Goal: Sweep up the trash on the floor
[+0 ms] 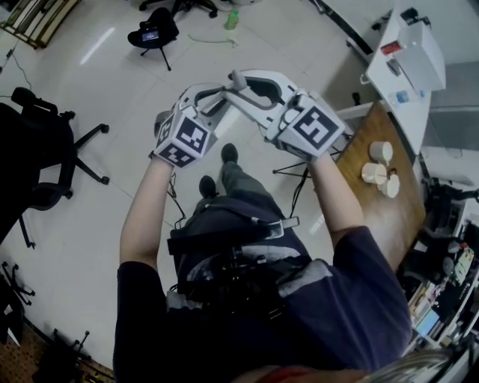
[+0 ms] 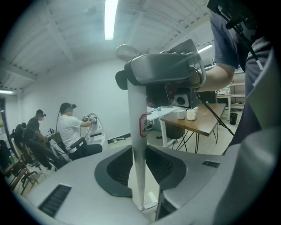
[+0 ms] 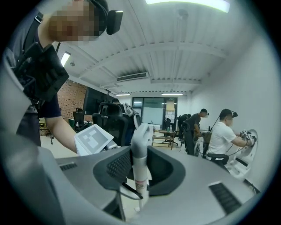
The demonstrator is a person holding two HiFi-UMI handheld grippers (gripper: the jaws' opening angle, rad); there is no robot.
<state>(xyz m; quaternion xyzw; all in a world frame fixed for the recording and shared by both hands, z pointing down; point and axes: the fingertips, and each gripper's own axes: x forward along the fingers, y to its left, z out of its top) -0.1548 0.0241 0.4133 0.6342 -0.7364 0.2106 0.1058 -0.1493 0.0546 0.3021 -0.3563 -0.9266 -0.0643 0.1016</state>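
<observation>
Your left gripper [image 2: 140, 176] and right gripper [image 3: 139, 169] both clamp 1 white pole [image 2: 137, 114], the right above the left, just under its rounded knob [image 1: 236, 77]. The head view looks almost down the pole's length, so its lower end is hidden behind the grippers and your body. Open floor [image 1: 112, 82] lies ahead and left; a black chair [image 1: 41, 149] crowds the left edge and a wooden table [image 1: 389, 209] the right. Far ahead, what looks like a small green bottle [image 1: 232, 19] lies on the floor. Only the gripper views show a seated person in white [image 2: 70, 127].
</observation>
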